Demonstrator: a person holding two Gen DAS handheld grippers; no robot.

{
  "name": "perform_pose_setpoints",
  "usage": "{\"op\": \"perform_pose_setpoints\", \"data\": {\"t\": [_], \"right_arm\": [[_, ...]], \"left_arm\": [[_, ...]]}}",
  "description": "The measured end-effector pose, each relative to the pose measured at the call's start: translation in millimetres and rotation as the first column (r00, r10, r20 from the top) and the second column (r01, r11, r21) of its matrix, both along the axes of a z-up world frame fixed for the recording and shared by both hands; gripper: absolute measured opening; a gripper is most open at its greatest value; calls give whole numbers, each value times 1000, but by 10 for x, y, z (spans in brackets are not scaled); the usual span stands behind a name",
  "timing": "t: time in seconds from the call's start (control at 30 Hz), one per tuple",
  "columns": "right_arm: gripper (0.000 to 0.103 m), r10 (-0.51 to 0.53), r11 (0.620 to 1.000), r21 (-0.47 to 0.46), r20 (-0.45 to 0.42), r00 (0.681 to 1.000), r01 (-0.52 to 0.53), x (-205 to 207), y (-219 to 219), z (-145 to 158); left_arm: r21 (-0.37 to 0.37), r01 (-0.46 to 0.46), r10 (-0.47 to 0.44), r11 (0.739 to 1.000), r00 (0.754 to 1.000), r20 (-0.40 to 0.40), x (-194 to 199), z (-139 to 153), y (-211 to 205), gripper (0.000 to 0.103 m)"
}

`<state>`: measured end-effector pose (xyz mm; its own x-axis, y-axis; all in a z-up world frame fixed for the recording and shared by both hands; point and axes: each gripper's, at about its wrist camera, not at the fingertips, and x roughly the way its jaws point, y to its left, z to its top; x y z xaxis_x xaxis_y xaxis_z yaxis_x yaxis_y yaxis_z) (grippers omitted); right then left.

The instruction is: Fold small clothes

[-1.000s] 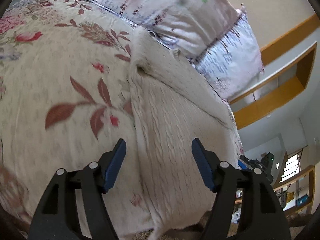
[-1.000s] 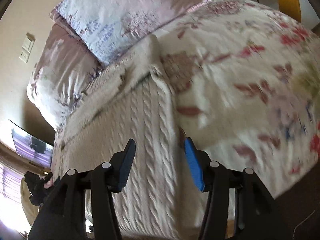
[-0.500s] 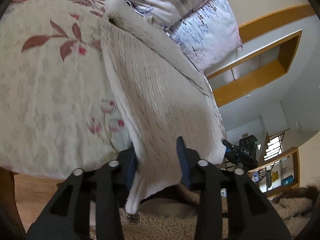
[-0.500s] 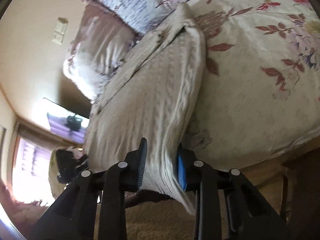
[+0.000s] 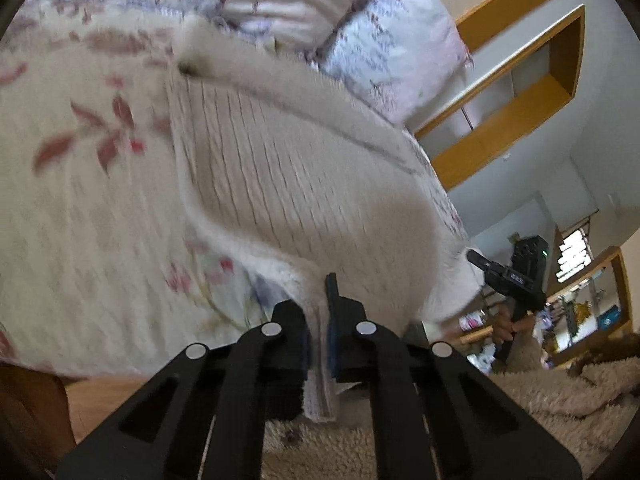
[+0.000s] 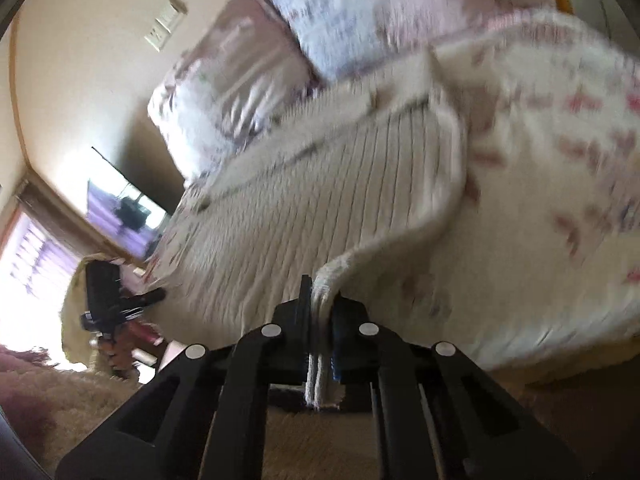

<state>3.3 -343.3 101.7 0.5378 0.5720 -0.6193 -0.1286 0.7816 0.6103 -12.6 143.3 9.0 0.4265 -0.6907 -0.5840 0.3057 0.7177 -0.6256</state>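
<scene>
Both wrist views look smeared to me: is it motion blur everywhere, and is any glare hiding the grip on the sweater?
Left wrist view: the sweater and floral bedspread are motion-smeared, while the left gripper stays sharp, shut on the hem. Right wrist view: blur is heavier across the pillows; the window is blown out, but that glare sits far from the right gripper, clearly clamping the knit edge.

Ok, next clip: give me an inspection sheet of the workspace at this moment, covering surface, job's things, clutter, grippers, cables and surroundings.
Surface: bed with cream floral bedspread.
Job's things: cream cable-knit sweater lying on the bed, near hem lifted.
Clutter: two pale floral pillows at the sweater's far end.
Grippers: left gripper and right gripper each shut on a corner of the hem.
Cables: nothing seen.
Surroundings: wooden wall shelf, wall switch, shaggy beige rug.
</scene>
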Motion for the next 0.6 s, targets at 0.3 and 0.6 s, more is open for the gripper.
{"op": "perform_pose_setpoints", "data": {"t": [0.3, 0.6], "right_arm": [[8, -165, 955, -192, 287, 944, 226, 169, -20, 407], [7, -185, 907, -280, 408, 894, 315, 508, 77, 585]], "left_arm": [[70, -184, 171, 980, 973, 157, 369, 484, 172, 6], [137, -267, 227, 954, 941, 250, 818, 763, 49, 6]]}}
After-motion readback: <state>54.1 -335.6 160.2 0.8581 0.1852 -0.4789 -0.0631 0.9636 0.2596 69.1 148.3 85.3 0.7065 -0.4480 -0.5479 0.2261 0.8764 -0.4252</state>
